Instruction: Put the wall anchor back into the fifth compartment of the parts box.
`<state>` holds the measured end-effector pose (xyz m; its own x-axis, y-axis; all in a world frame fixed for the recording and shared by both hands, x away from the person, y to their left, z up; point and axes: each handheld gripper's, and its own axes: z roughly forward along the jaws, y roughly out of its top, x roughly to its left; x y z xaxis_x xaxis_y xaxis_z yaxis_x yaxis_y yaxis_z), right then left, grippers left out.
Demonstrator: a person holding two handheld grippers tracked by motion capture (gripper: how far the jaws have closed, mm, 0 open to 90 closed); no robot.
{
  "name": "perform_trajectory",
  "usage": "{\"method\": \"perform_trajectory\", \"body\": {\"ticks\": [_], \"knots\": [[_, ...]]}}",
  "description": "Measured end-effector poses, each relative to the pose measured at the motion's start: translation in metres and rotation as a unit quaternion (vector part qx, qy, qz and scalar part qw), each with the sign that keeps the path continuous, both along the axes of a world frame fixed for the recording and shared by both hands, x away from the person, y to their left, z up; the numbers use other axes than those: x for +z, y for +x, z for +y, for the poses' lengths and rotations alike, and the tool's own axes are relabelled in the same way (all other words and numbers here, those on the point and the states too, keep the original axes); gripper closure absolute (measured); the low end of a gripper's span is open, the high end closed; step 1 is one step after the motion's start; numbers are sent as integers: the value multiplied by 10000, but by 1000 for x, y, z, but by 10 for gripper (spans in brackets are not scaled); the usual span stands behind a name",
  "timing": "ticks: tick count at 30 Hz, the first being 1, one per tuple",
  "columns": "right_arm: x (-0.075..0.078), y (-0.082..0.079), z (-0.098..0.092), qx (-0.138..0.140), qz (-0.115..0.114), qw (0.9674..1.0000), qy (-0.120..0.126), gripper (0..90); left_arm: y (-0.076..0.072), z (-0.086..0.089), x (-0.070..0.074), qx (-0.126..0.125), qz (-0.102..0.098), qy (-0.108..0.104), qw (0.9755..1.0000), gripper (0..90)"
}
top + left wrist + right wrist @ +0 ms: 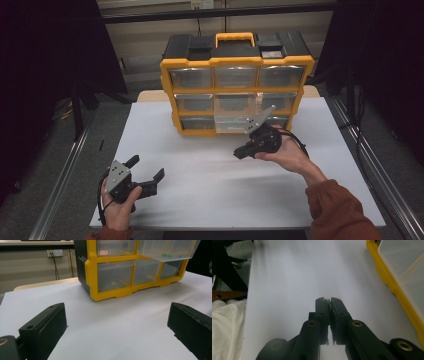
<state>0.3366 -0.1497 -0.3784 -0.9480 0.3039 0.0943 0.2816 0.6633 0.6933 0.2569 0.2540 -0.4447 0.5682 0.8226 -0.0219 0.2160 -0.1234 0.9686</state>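
My right tool (328, 300) pinches a small green piece (327, 300) beside the yellow drawer organizer (235, 80); my left tool (148, 175) sits spread wide over the white worktop (210, 175).

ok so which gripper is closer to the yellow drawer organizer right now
Right. The right gripper is raised just in front of the organizer, near its bottom row, its fingers shut on a small green piece. The left gripper sits open well back, near the table's front edge.
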Motion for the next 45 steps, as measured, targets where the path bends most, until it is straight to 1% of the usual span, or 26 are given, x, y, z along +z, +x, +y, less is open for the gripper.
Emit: {"method": "perform_trajectory", "body": {"ticks": [1, 3, 4, 5, 6, 9, 10, 11, 14, 16, 17, 20, 22, 24, 26, 27, 30, 31, 33, 35, 36, 38, 39, 42, 44, 45], "knots": [[7, -1, -1, -10, -69, 10000, 53, 849, 0, 0, 0, 4, 2, 17, 10000, 24], [15, -3, -2, 28, -152, 9997, 162, 849, 0, -1, -1, 27, 3, -38, 10000, 24], [20, -3, -3, 26, -215, 9996, 196, 849, -1, 0, 0, 25, 10, 32, 10000, 24], [24, -3, -3, 26, -254, 9994, 224, 849, -2, 0, 0, 58, 15, 25, 10000, 24], [28, -3, -2, 25, -306, 9992, 244, 849, -2, 1, 0, 70, -4, 76, 9999, 24], [38, -1, -1, 44, -377, 9991, 211, 849, -2, 1, 0, 62, 1, 33, 10000, 24], [43, 0, 0, 78, -442, 9988, 200, 849, -3, 0, 0, 78, -8, 2, 10000, 24], [46, -1, 0, 77, -452, 9987, 211, 849, -3, 1, 0, 65, -2, 28, 10000, 24], [61, 0, 1, 78, -607, 9979, 232, 849, -3, 2, 0, 31, 0, 18, 10000, 24], [70, 2, 1, 65, -693, 9973, 248, 849, -3, 2, 0, 93, -20, 67, 9999, 24], [73, 2, 1, 48, -723, 9970, 259, 849, -3, 2, 0, 51, -11, 14, 10000, 24], [87, 5, -1, 6, -829, 9962, 283, 849, -4, 2, 0, 56, 0, 22, 10000, 24], [95, 8, -1, -29, -862, 9959, 255, 849, -3, 2, 0, 91, -8, 70, 9999, 24], [100, 13, -1, -39, -811, 9964, 254, 849, -3, 2, 0, 59, -1, 27, 10000, 24], [104, 17, 0, -99, -820, 9964, 200, 849, -3, 1, 0, 56, 6, 34, 10000, 24], [107, 19, 0, -109, -829, 9964, 130, 849, -2, 1, 0, 17, 5, 23, 10000, 24], [118, 26, 4, -140, -879, 9960, -12, 849, -3, 2, 0, 44, 26, 59, 10000, 24], [120, 28, 5, -167, -893, 9959, -25, 849, -3, 3, 0, 26, 8, 14, 10000, 24], [127, 32, 6, -199, -929, 9954, -93, 848, -3, 3, 0, 33, -3, 7, 10000, 24], [132, 36, 7, -262, -947, 9950, -161, 849, -4, 3, 1, 61, 0, 18, 10000, 24], [134, 39, 8, -318, -968, 9945, -254, 848, -4, 3, 1, 58, -21, 60, 10000, 24], [135, 43, 9, -374, -948, 9940, -385, 849, -2, 2, 1, 14, -21, 2, 10000, 24], [135, 47, 10, -413, -923, 9937, -485, 848, -2, 2, 1, 15, -21, 59, 10000, 24], [134, 56, 10, -530, -834, 9931, -633, 849, -1, 1, 1, 29, 5, 20, 10000, 24], [133, 61, 10, -592, -771, 9928, -702, 849, -1, 1, 1, 45, -16, 84, 10000, 24], [132, 64, 11, -602, -710, 9927, -760, 848, -1, 1, 1, 43, -20, 68, 10000, 24]]}}
